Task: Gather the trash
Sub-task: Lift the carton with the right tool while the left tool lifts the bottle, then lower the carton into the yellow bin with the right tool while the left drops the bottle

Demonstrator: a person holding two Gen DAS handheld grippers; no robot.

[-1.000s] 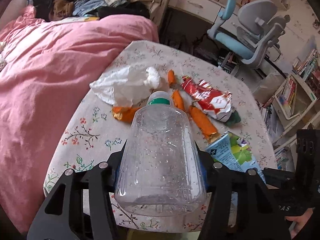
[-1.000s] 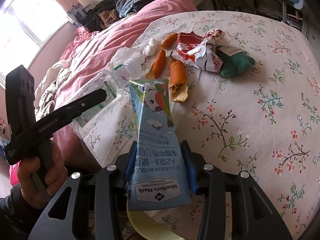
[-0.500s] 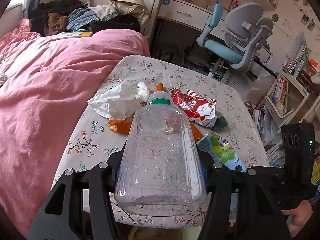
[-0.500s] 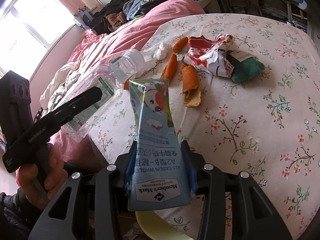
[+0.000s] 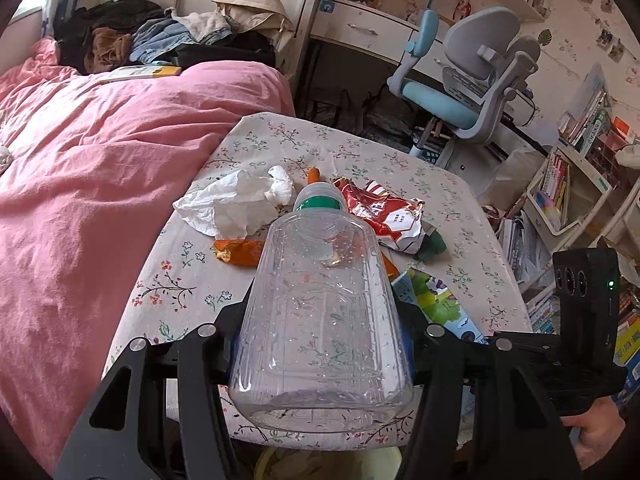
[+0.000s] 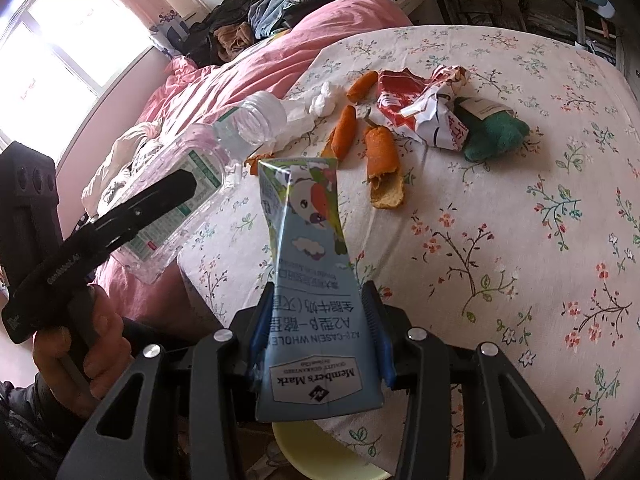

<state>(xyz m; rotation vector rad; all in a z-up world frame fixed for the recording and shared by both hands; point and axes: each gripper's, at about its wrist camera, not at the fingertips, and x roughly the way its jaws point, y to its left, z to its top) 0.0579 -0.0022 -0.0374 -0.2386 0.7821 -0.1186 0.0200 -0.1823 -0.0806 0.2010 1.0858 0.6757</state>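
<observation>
The left tongs (image 5: 320,344) are seen clamped on the wide base of a clear, empty plastic bottle with a green neck band (image 5: 320,312), which is held in the air over the near edge of the floral-patterned tabletop (image 6: 520,240), neck pointed away. The right tongs (image 6: 318,336) are pressed tight on a flattened blue milk carton printed with a cartoon bird (image 6: 312,280), likewise lifted above the tabletop edge. Below both, the rim of a pale yellow bin (image 6: 320,452) is glimpsed. Left lying on the tabletop are a crumpled white tissue (image 5: 236,204), strips of orange peel (image 6: 384,164), a torn red-and-white snack wrapper (image 6: 420,108) and a dark green cloth bundle (image 6: 496,132) touching the wrapper. A pink-covered bed (image 5: 88,184) is alongside.
</observation>
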